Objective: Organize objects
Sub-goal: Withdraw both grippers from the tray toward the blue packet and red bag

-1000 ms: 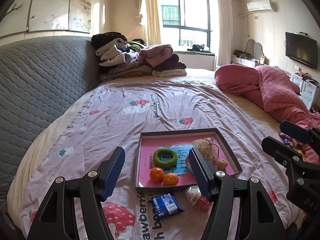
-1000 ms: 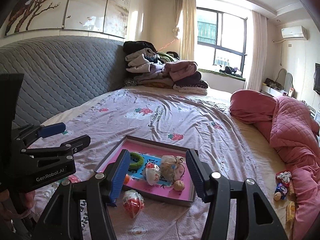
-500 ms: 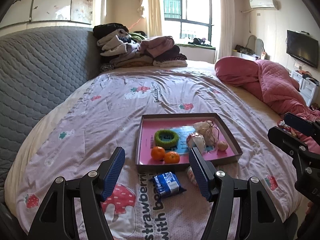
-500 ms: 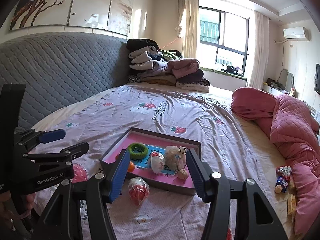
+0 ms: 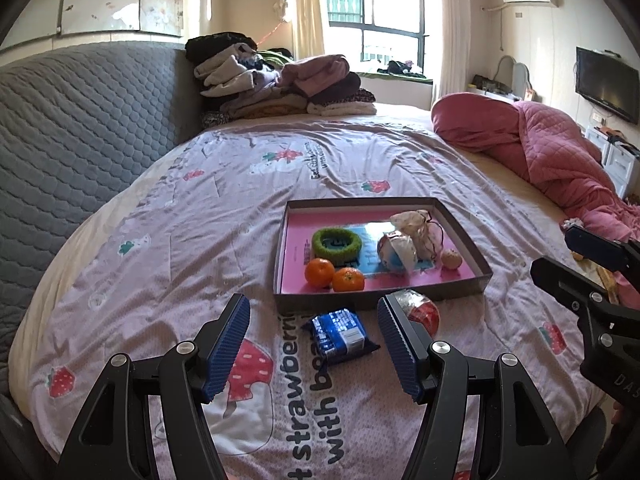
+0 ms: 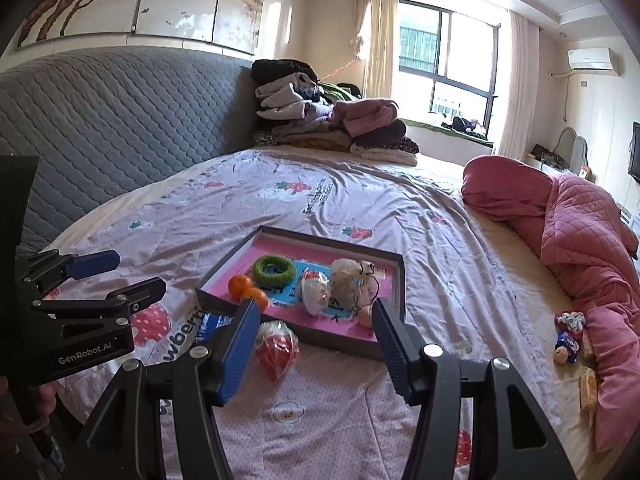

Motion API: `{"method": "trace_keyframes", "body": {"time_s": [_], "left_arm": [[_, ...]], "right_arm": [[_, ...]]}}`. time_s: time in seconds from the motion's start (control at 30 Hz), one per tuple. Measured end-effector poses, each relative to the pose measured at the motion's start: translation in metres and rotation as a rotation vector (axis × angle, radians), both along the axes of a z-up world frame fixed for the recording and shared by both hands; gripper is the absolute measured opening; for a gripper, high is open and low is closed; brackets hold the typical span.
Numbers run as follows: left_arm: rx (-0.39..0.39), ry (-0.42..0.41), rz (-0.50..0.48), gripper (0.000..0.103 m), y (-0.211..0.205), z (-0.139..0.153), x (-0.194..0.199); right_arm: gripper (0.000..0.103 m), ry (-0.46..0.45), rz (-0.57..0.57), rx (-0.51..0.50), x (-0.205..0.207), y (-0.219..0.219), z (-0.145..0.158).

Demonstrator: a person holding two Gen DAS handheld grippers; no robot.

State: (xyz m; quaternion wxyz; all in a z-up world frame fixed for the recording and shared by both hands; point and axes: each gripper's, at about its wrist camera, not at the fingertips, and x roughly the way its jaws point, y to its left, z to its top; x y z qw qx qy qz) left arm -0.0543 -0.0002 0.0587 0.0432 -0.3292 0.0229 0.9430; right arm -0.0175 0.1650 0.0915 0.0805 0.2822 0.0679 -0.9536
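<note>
A shallow box tray with a pink floor (image 5: 464, 236) (image 6: 394, 276) lies on the bed. It holds a green ring (image 5: 337, 242) (image 6: 274, 269), two oranges (image 5: 319, 273) (image 6: 240, 285), a wrapped white-and-red egg (image 5: 394, 249) (image 6: 316, 292), a mesh pouch (image 5: 420, 226) (image 6: 356, 280) and a small round fruit (image 5: 451, 259). A blue snack packet (image 5: 342, 330) (image 6: 210, 325) and a red wrapped egg (image 5: 420, 309) (image 6: 277, 347) lie on the sheet in front of the tray. My left gripper (image 5: 314, 346) is open above the blue packet. My right gripper (image 6: 316, 350) is open, with the red egg near its left finger.
A grey quilted headboard (image 5: 80, 128) runs along the left. Folded clothes (image 5: 280, 84) are piled at the far end. A pink quilt (image 6: 580, 232) lies on the right with a few small snacks and a scrunchie (image 6: 570, 338) beside it.
Both grippers have drawn back toward me and away from the tray, so the blue packet and red egg now show further ahead. Both stay open.
</note>
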Motion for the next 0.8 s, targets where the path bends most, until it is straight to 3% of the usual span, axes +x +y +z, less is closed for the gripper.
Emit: {"method": "trace_keyframes", "body": {"time_s": [0.8], "left_arm": [[-0.015, -0.083, -0.029, 0.068, 0.007, -0.043, 0.005]], "right_arm": [[0.058, -0.066, 0.024, 0.008, 0.002, -0.008, -0.032]]}}
